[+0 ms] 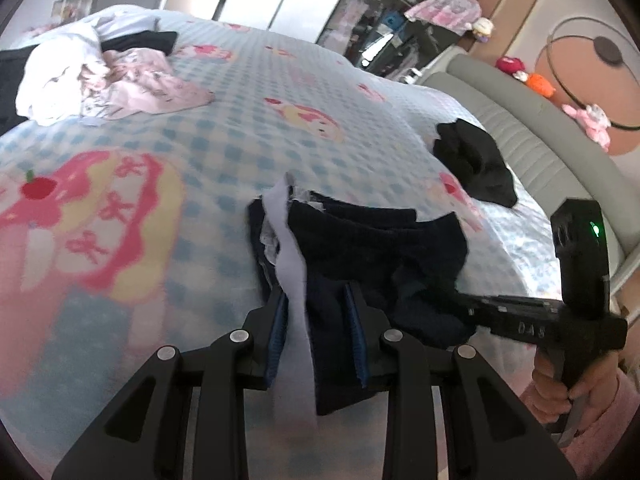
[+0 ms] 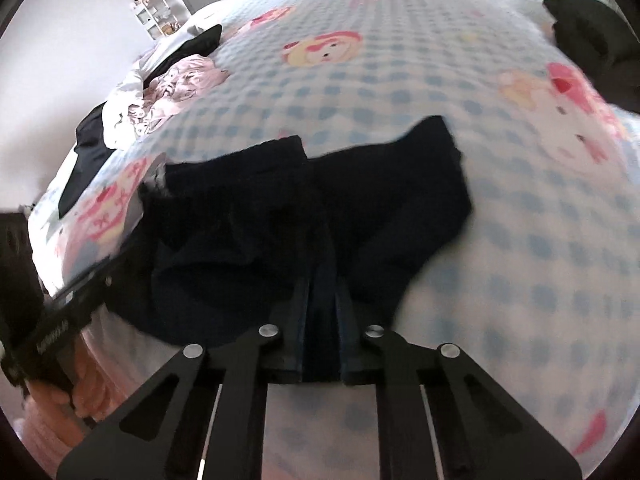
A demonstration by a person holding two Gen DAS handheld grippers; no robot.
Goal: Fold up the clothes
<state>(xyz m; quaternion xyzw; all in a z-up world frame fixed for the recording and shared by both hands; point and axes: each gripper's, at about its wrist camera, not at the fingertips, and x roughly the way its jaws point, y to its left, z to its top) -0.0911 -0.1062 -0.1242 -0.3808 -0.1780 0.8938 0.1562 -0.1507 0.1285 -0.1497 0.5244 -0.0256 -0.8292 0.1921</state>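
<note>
A dark navy garment (image 1: pixel 380 248) lies bunched on the checked bedsheet (image 1: pixel 260 100), with a pale grey strip (image 1: pixel 290 248) of lining along its left edge. My left gripper (image 1: pixel 316 292) is shut on that left edge, with the cloth and strip pinched between its blue pads. In the right wrist view the same garment (image 2: pixel 260 220) spreads ahead, and my right gripper (image 2: pixel 322 284) is shut on a fold of its near edge. The right gripper's body (image 1: pixel 520 320) shows in the left wrist view, a hand on its handle. The left gripper's body (image 2: pixel 76 296) shows at the left of the right wrist view.
A heap of pink, white and black clothes (image 1: pixel 120 80) lies at the far left of the bed. A separate black garment (image 1: pixel 476 164) sits near the padded grey headboard (image 1: pixel 520 120), which carries plush toys (image 1: pixel 592 120). An open wardrobe (image 1: pixel 384 24) stands beyond the bed.
</note>
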